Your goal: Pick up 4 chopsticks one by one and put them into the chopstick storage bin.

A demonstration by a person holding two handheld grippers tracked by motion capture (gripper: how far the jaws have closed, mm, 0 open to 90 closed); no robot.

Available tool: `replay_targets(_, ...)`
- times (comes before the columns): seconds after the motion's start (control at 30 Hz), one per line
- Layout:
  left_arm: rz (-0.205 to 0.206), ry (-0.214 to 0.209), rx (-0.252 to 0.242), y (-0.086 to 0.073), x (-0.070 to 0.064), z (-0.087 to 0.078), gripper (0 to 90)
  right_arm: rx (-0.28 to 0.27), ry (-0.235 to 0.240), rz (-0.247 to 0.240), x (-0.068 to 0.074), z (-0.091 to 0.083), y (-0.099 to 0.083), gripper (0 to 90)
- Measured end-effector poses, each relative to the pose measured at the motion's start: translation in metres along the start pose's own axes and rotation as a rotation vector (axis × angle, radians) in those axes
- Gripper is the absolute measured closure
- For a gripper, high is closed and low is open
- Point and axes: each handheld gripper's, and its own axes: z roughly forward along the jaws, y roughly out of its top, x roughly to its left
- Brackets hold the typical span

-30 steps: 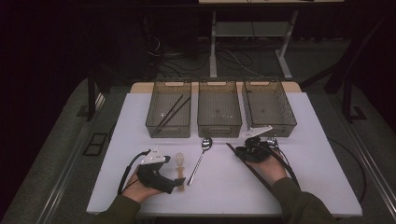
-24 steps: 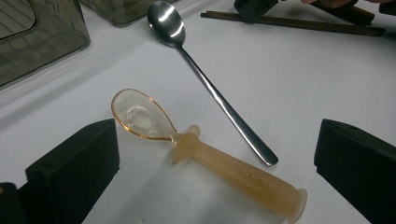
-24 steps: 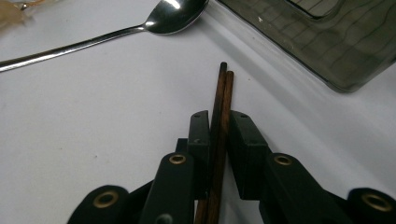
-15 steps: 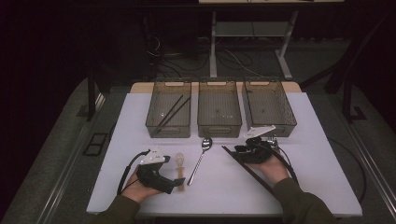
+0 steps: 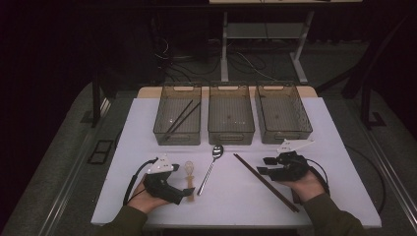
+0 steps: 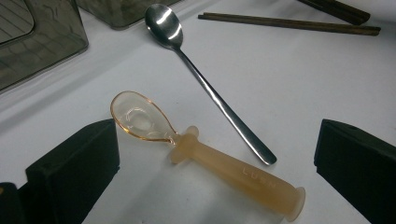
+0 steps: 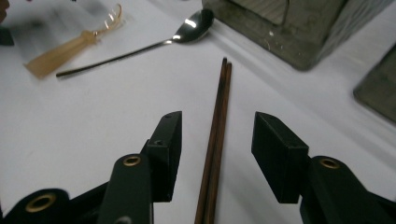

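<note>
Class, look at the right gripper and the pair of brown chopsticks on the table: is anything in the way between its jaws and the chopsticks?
Nothing visible. The right gripper is open, its jaws on either side of the chopsticks, with only bare white table around them.

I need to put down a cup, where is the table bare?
Free: the white table right of the right bin, the strip left of the left bin, and the near edge between the two hands. Crowded: the middle, where the plastic spoon, metal spoon and chopsticks lie between the left gripper and right gripper.
</note>
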Motion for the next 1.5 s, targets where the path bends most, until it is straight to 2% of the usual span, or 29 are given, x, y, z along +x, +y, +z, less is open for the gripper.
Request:
replay_targets(0.27, 0.000, -0.001, -0.004, 0.000, 0.000, 0.000, 0.0, 0.046, 0.005, -0.003, 0.006, -0.015, -0.024, 63.7)
replay_targets(0.47, 0.000, 0.000, -0.005, 0.000, -0.001, -0.001, 0.0, 0.089, -0.006, -0.009, 0.010, -0.017, -0.038, 70.9)
replay_targets(0.6, 0.000, 0.000, -0.005, 0.000, -0.001, 0.000, 0.0, 0.096, -0.010, -0.018, 0.012, -0.020, -0.044, 75.4)
replay_targets(0.9, 0.000, -0.006, -0.005, 0.000, -0.002, 0.000, 0.0, 0.138, -0.026, -0.018, 0.009, -0.015, -0.045, 78.8)
replay_targets(1.5, 0.002, -0.008, -0.002, 0.000, -0.002, 0.001, 0.0, 0.172, -0.026, -0.012, 0.007, -0.009, -0.047, 81.2)
